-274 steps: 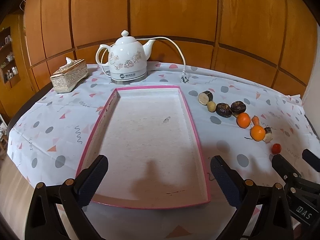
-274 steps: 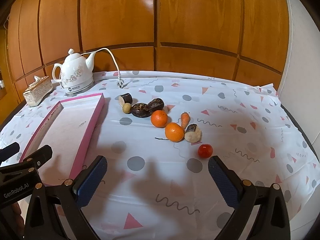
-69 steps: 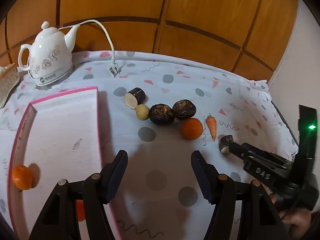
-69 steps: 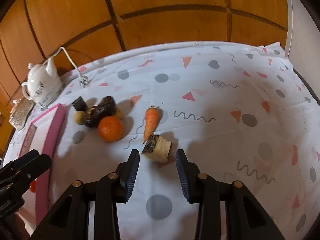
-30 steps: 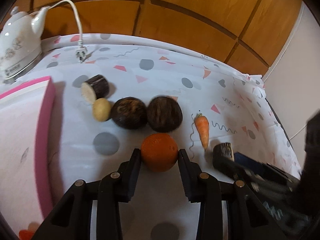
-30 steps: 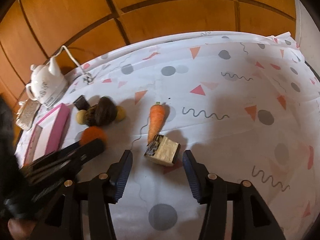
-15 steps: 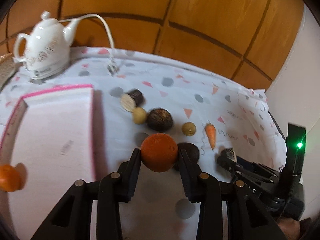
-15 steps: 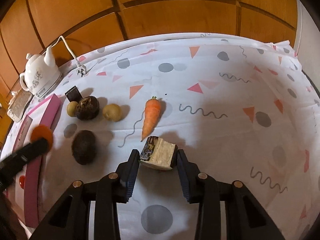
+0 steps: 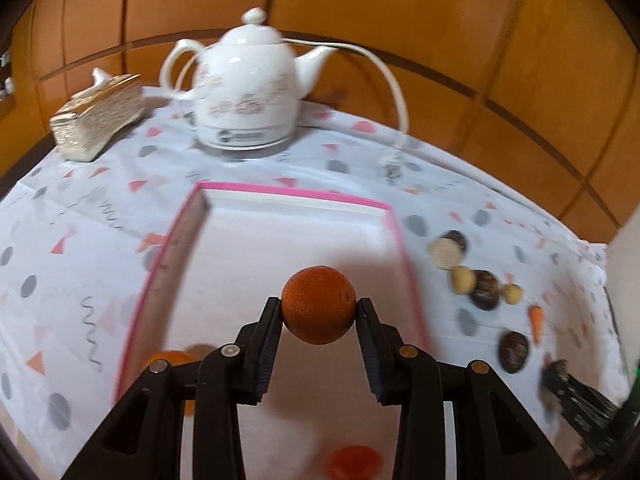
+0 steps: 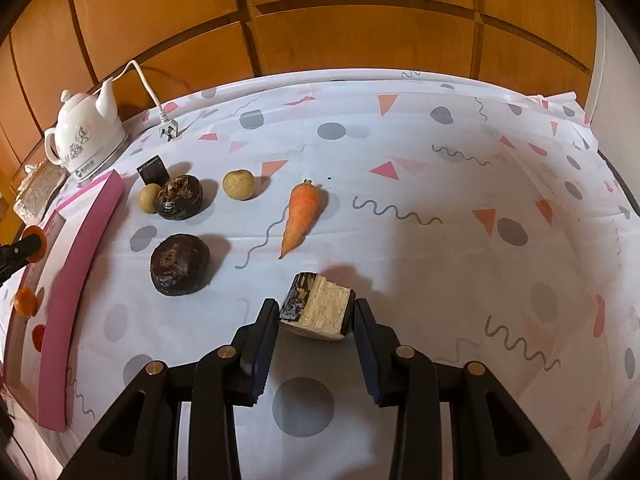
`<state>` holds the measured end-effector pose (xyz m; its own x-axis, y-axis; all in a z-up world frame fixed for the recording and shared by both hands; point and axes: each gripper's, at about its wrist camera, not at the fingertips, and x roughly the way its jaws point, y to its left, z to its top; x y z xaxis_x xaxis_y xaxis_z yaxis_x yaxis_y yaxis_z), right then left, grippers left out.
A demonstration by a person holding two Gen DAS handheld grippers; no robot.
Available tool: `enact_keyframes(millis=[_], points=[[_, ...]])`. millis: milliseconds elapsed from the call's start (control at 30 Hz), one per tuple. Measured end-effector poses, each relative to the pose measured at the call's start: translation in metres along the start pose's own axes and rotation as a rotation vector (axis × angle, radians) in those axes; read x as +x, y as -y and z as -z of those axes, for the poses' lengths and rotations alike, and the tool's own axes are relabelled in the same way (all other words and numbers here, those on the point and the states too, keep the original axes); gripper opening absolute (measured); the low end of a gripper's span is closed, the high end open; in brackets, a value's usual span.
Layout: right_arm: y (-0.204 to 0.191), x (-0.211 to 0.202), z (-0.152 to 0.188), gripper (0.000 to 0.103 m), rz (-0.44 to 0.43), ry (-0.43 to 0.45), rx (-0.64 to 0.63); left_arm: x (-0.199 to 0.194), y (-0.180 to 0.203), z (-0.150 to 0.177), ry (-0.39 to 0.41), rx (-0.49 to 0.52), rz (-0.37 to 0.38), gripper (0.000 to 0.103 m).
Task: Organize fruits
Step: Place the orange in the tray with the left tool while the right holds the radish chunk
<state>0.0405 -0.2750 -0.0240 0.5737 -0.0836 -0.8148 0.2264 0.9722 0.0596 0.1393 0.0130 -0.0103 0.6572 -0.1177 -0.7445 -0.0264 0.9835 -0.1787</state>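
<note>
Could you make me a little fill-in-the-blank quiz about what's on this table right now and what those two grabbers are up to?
1. The left gripper holds an ____ between its fingers.
2. That fruit hangs over the pink-rimmed ____.
3. The right gripper is shut on a cut chunk with a pale inside and a ____ skin.
4. The white kettle stands behind the tray, and its plug lies ____ on the cloth.

Missing words: orange; tray; dark; unplugged

This looks like a home dining corner. A table point(image 10: 440, 220) under a patterned cloth stands against warm wood-panelled walls point(image 9: 400, 8). At the table's back edge sits a white floral electric kettle point(image 9: 248, 92), with an ornate tissue box point(image 9: 98, 118) just beside it.
</note>
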Motion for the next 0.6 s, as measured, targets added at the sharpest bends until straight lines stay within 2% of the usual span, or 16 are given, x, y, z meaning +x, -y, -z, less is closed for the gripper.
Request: enact_keyframes(millis=[133, 367, 467, 600], points=[[-0.001, -0.002, 0.002, 0.038, 0.006, 0.000, -0.004, 0.005, -0.017, 0.002, -0.008, -0.010, -0.035, 0.038], [-0.006, -0.004, 0.004, 0.038, 0.020, 0.000, -0.021, 0.003, -0.028, 0.011, -0.017, -0.048, -0.044, 0.040], [-0.007, -0.005, 0.005, 0.038, 0.022, -0.001, -0.025, -0.005, -0.028, 0.015, 0.003, -0.046, -0.037, 0.044], [-0.007, -0.008, 0.008, 0.038, 0.015, 0.003, -0.024, -0.020, -0.028, 0.017, 0.044, -0.047, -0.033, 0.055]])
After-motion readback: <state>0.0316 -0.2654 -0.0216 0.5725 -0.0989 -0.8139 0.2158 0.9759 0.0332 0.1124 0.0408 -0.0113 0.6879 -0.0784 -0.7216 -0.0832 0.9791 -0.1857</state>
